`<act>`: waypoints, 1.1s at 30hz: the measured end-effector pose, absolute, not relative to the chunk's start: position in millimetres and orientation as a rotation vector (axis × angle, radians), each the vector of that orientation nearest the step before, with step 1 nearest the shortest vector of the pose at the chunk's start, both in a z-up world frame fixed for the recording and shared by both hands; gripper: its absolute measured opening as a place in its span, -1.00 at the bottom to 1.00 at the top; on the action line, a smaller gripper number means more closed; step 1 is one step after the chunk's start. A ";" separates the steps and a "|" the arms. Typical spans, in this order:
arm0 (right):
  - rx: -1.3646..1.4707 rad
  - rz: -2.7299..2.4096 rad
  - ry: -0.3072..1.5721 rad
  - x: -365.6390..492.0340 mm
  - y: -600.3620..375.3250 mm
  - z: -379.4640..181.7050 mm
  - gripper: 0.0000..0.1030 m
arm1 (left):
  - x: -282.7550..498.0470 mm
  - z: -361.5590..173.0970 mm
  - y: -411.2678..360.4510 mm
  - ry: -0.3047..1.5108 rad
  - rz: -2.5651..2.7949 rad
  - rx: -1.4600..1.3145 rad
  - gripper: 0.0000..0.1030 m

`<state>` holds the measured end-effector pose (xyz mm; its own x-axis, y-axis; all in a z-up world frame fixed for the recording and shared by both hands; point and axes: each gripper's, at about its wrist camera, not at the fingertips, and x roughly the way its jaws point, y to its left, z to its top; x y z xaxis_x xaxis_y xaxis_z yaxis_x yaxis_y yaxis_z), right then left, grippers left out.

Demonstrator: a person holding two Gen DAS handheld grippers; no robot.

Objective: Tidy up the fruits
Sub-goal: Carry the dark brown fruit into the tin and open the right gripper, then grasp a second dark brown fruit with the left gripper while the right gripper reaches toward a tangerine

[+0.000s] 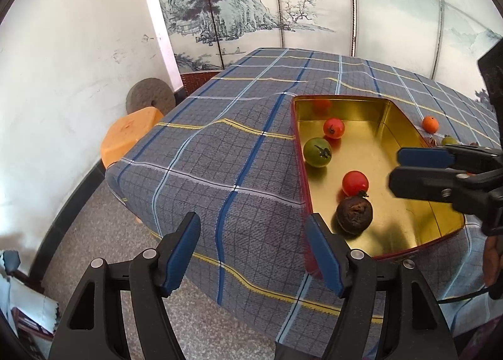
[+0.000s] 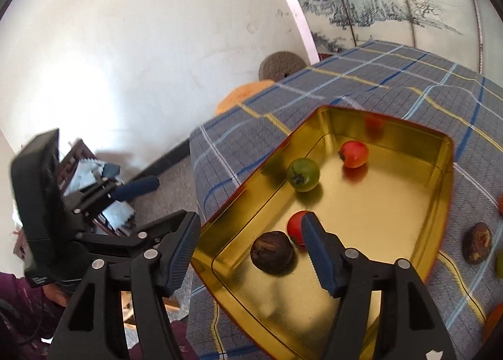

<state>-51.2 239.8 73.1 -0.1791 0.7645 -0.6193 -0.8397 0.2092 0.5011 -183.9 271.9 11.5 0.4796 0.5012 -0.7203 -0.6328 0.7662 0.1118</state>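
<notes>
Here the gold tin (image 1: 408,225) sits on the checked tablecloth (image 1: 220,155) near the table's near-left corner, and four fruits lie loose on its floor. A red tomato (image 1: 334,128) lies toward the far end, with a green tomato (image 1: 317,152) just beside it on the near-left. Nearer, a second red tomato (image 1: 355,183) touches or almost touches a dark wrinkled fruit (image 1: 354,215), which lies closest to the tin's near-left wall.

The right claw (image 2: 251,253) hangs over the tin's near end with its jaws apart and nothing pressed between them. In the right wrist view the dark wrinkled fruit (image 2: 272,252) lies in the gap between the two fingers, untouched, and the second red tomato (image 2: 295,226) sits just behind the tip of the right finger, which covers part of it. The green tomato (image 2: 303,174) and the far red tomato (image 2: 353,154) lie well beyond the fingertips.

The left claw (image 1: 253,250) is held outside the tin, over the tablecloth at its left side, jaws apart and empty; its right finger stands just beside the tin's near-left corner.

More fruit lies on the tablecloth right of the tin: an orange fruit (image 1: 430,123), and a brown shrivelled fruit (image 2: 478,242) near the tin's right wall
</notes>
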 end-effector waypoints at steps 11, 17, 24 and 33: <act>-0.077 1.287 0.943 -38.6 146.2 78.3 0.48 | -173.7 13.8 257.3 0.833 0.669 -0.132 0.41; -0.059 1.083 0.957 -9.2 67.8 61.1 0.48 | -163.0 18.4 242.8 0.839 0.641 -0.088 0.42; -0.036 0.808 0.968 34.0 -27.9 43.4 0.48 | -144.2 23.9 221.7 0.852 0.597 -0.023 0.42; -0.036 0.605 0.990 69.3 -100.7 22.9 0.58 | -92.6 50.2 179.8 0.848 0.323 0.033 0.42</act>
<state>69.3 -100.7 22.9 0.3989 0.4621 -0.7921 -0.4937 0.8361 0.2392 -92.6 179.8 50.2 0.6158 0.2931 -0.7314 -0.2672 0.9509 0.1561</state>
